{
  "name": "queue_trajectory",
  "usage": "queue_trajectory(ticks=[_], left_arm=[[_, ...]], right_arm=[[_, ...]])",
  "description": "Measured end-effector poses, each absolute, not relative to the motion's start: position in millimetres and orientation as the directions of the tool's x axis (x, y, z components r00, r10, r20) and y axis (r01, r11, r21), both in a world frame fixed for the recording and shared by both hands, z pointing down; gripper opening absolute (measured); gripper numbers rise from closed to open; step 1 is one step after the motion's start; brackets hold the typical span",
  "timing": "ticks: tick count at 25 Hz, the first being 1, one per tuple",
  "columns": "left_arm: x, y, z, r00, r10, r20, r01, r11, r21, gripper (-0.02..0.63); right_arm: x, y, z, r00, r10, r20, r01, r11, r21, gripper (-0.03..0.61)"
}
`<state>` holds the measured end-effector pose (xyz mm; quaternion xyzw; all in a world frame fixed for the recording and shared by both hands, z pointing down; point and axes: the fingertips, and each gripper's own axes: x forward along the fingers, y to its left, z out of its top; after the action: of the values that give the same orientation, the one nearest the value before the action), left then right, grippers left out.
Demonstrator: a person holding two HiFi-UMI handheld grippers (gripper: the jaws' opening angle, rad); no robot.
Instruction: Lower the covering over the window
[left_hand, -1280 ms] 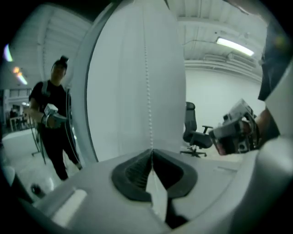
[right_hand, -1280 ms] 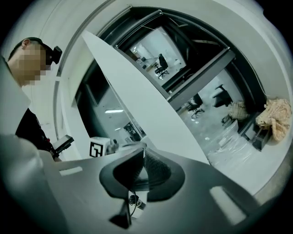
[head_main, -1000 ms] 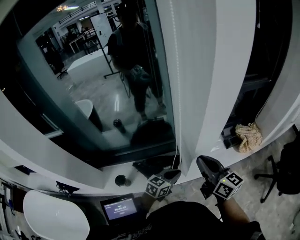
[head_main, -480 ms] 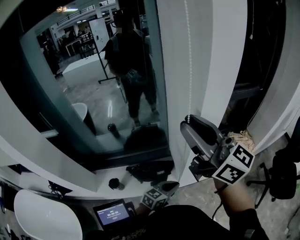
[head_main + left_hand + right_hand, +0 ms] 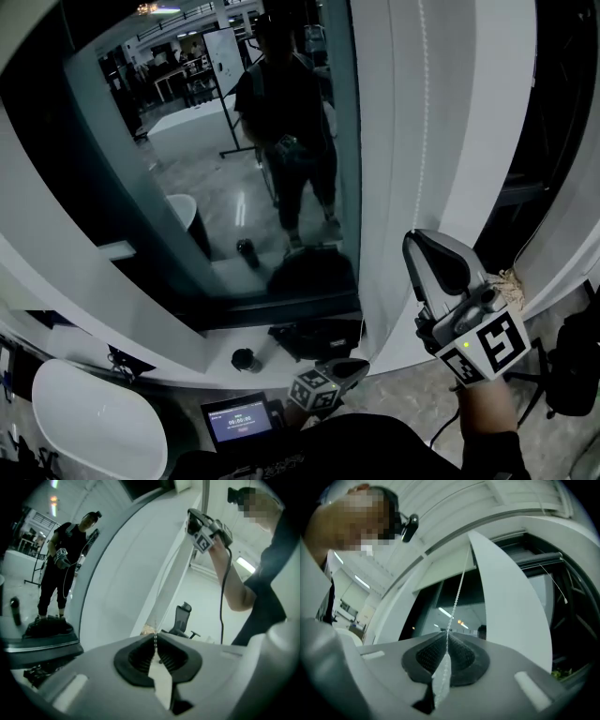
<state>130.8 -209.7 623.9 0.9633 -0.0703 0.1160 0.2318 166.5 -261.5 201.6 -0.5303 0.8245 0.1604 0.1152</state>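
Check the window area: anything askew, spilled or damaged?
Nothing stands out. The bead chain runs straight, with the left gripper and right gripper both shut on it. The only clutter is a dark bundle and a small dark cup lying loose on the sill. Nothing is spilled.

The right tool point(image 5: 419, 242) is held high at the right, jaws just closed, its tip meeting the bead chain point(image 5: 423, 122) that hangs beside the window glass point(image 5: 234, 187). The left tool point(image 5: 354, 367) sits low, near the sill point(image 5: 211, 354).
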Motion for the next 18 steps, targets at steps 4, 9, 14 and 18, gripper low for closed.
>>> queue_trajectory(ticks=[4,9,14,18], left_arm=[[112.6,-224.3,589.1,0.983,-0.137,0.124,-0.178,-0.883,0.434,0.016],[77.2,-253.9,527.0,0.973,-0.23,-0.003,-0.21,-0.896,0.39,0.015],[71.1,-273.6,477.5,0.961,-0.252,-0.114,-0.201,-0.919,0.338,0.015],[88.5,-276.1,428.3,0.96,-0.222,-0.17,-0.173,-0.949,0.262,0.015]], right_arm=[[164.3,-280.5,300.3,-0.372,-0.917,-0.145,-0.918,0.341,0.201,0.012],[172.4,-293.8,424.7,-0.337,-0.94,0.052,-0.939,0.34,0.049,0.012],[183.6,-288.6,465.3,-0.316,-0.942,0.109,-0.949,0.314,-0.034,0.012],[179.7,-289.8,465.6,-0.324,-0.941,0.1,-0.946,0.32,-0.053,0.012]])
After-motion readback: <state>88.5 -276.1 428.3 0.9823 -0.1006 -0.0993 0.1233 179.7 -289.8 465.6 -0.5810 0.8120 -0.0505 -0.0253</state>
